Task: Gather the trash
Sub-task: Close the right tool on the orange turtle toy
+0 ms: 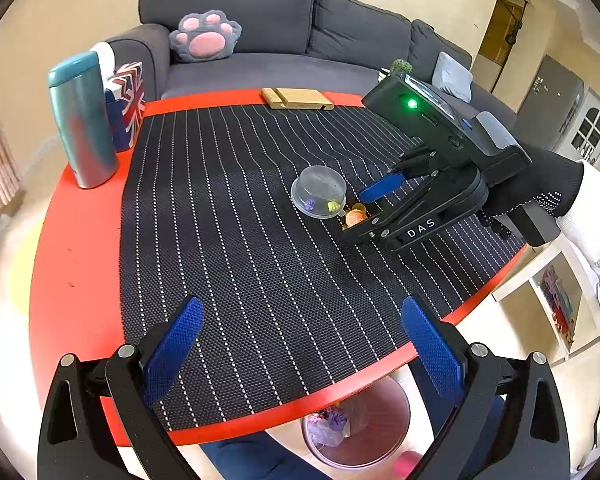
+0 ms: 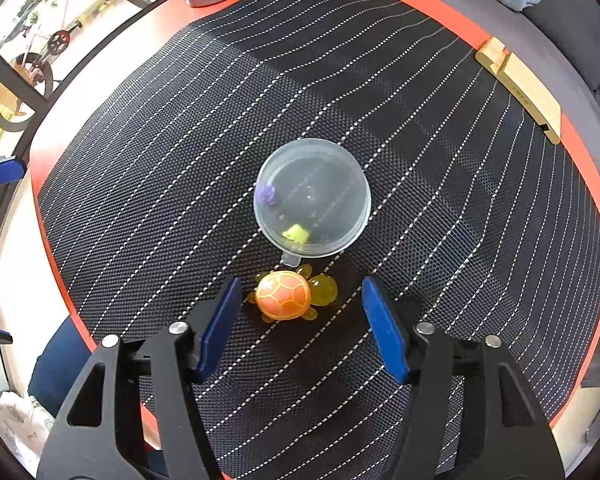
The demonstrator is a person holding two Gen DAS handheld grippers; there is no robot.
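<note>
An orange and yellow toy turtle (image 2: 286, 294) lies on the striped black mat (image 2: 140, 200), right beside an upturned clear plastic cup (image 2: 312, 198) that covers a purple scrap and a yellow scrap. My right gripper (image 2: 302, 316) points down over the turtle, one blue pad on each side, with gaps left on both sides, so it is open. From the left wrist view, the right gripper (image 1: 360, 210) hovers at the turtle (image 1: 355, 216) next to the cup (image 1: 318, 191). My left gripper (image 1: 304, 336) stands open and empty over the mat's near edge.
A round bin (image 1: 356, 424) with crumpled scraps stands on the floor under the red table's (image 1: 72, 240) near edge. A teal flask (image 1: 82, 120), a flag-pattern box (image 1: 126, 104) and a wooden stand (image 1: 296, 99) sit along the far rim. A grey sofa (image 1: 260, 20) lies beyond.
</note>
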